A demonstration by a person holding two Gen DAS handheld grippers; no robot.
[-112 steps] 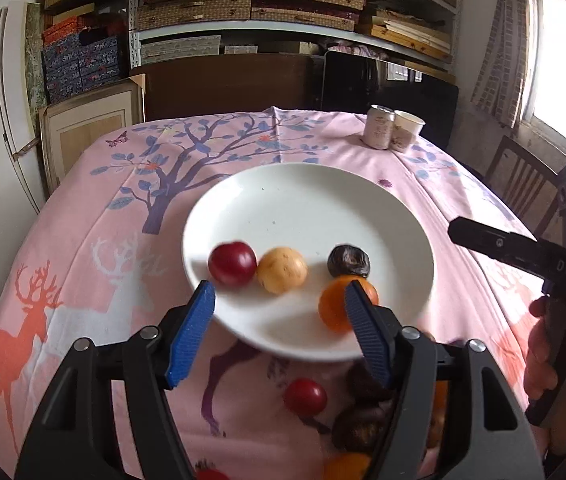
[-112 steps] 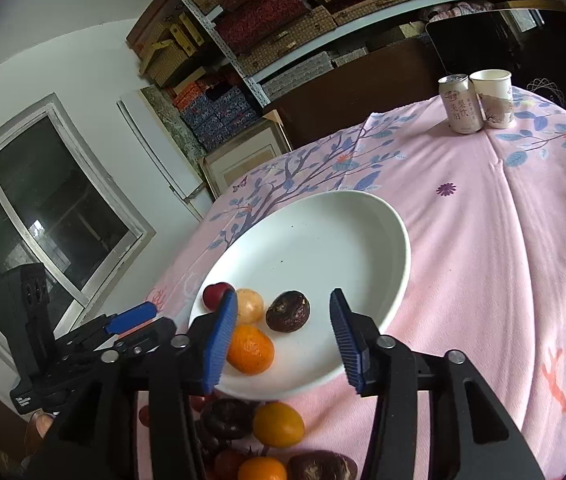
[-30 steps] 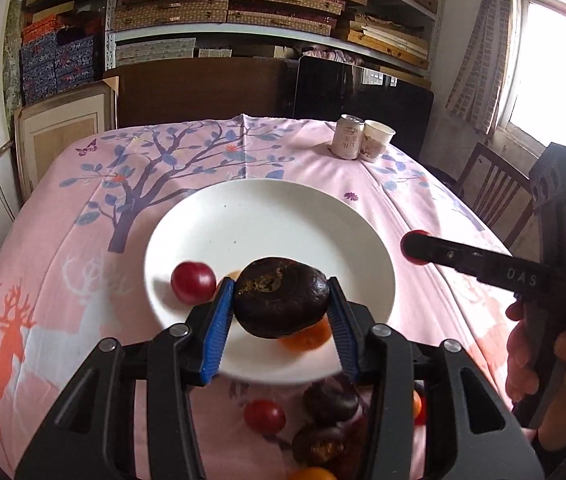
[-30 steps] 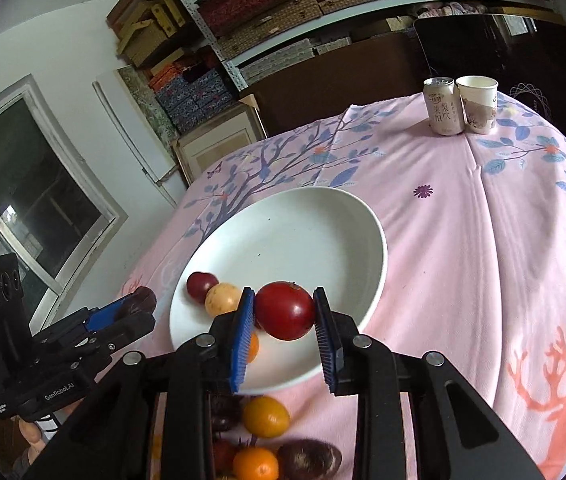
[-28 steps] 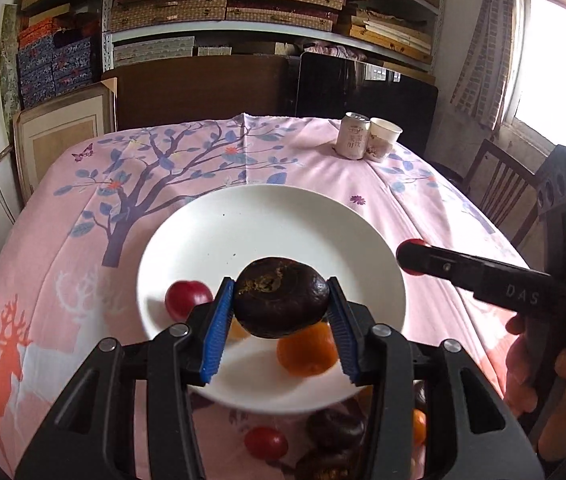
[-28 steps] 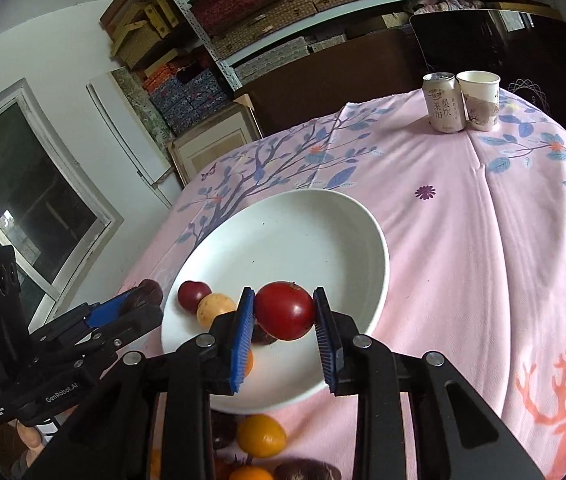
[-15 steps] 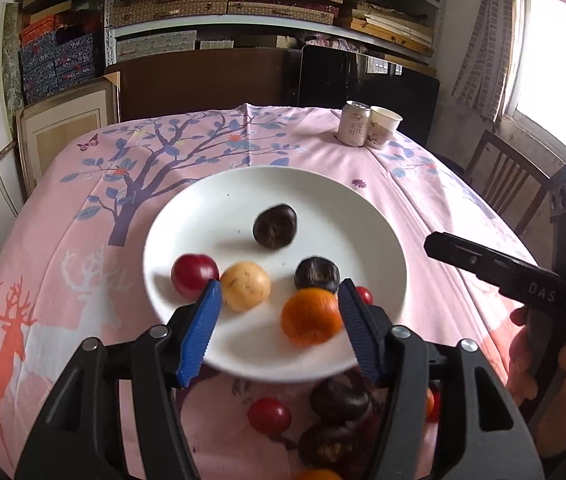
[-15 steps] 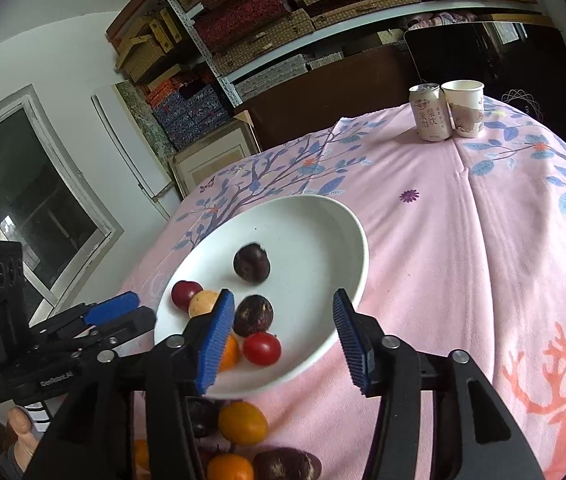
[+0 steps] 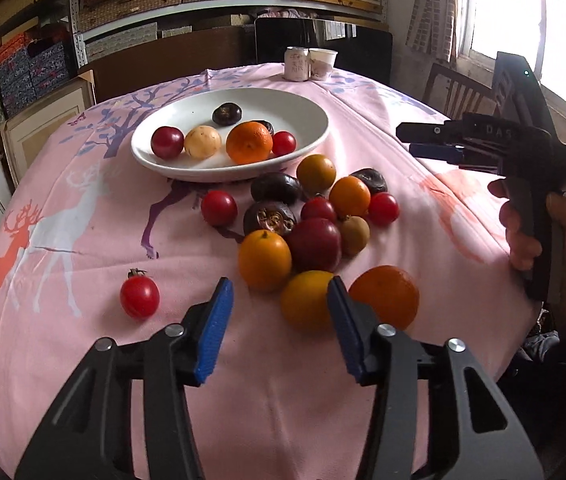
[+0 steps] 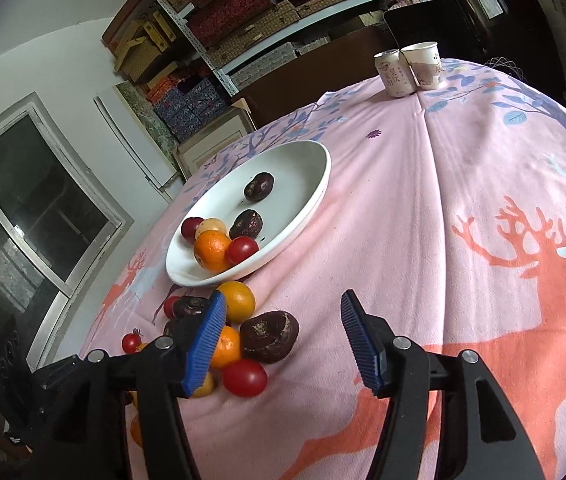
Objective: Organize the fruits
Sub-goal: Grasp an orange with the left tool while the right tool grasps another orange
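Note:
A white plate (image 9: 223, 176) (image 10: 323, 176) on the pink tablecloth holds a red plum (image 9: 167, 142), a yellow fruit (image 9: 203, 142), an orange (image 9: 249, 142), a small tomato (image 9: 284, 143) and two dark passion fruits (image 9: 227, 114). In front of it lies a pile of several loose fruits. My left gripper (image 9: 279, 284) hangs low over the pile's near edge, its jaws closing. A yellow-orange fruit (image 9: 307, 300) sits partly between them, untouched. My right gripper (image 10: 283, 296) (image 9: 423, 140) holds nothing and its jaws are opening. A dark passion fruit (image 10: 269, 336) lies just ahead of it.
A lone cherry tomato (image 9: 139, 298) lies left of the pile. A drink can (image 9: 297, 64) and a paper cup (image 9: 323, 63) stand at the table's far edge. A wooden chair (image 9: 455, 92) is at the right, with shelves of boxes behind.
The left gripper dropped its dark passion fruit and the right its red tomato onto the plate. Both opened, then drew back and down to the loose pile.

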